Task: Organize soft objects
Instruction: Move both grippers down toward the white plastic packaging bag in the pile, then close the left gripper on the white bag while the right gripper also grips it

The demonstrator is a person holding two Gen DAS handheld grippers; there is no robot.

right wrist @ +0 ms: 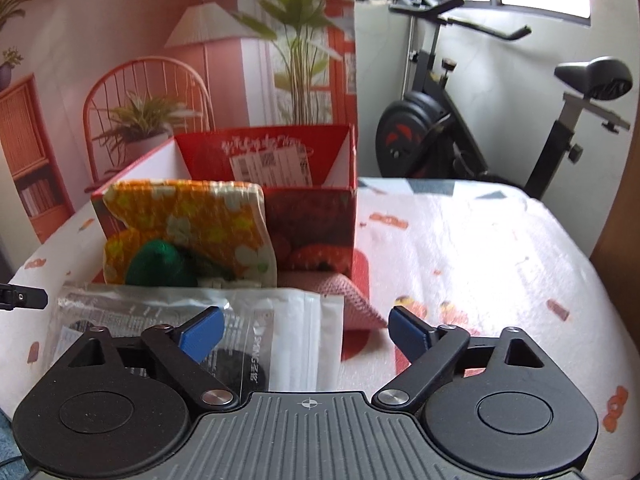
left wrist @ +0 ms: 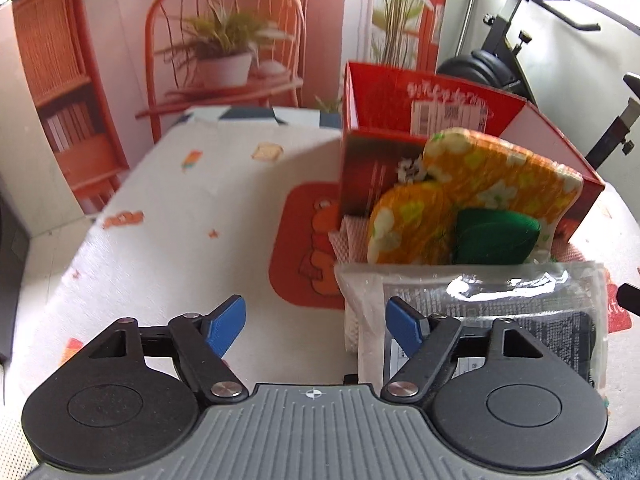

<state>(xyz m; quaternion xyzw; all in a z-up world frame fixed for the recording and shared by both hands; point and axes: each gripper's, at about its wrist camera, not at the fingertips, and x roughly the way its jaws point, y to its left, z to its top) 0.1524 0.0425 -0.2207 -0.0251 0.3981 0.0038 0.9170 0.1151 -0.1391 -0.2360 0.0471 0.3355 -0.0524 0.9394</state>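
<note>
**Both grippers empty; soft items staged in front of red box**

Left gripper (left wrist: 316,322): fingers spread wide, nothing between them. It hovers over the table (left wrist: 200,208), with the packet pile at its 2 o'clock.

Right gripper (right wrist: 306,330): also spread, grasping nothing. Its left fingertip (right wrist: 202,332) overlaps the pile in view; contact cannot be confirmed.

Task items: an orange floral cushion (left wrist: 496,172) stands tilted against the front of the open red box (left wrist: 384,92), not inside it. A green soft piece (left wrist: 494,236) sits at its base, touching it. Nearer the cameras, clear plastic packets (left wrist: 520,300) lie flat beside a white pack (right wrist: 296,336); pink mesh cloth (right wrist: 344,292) lies beneath, at 12 o'clock in the right wrist view.

Judgement: the box's open top faces the grippers, so it is likely the destination. The items look clustered at its mouth for short transfers. Slick packets may slide when pinched; an edge grip seems safer.
</note>
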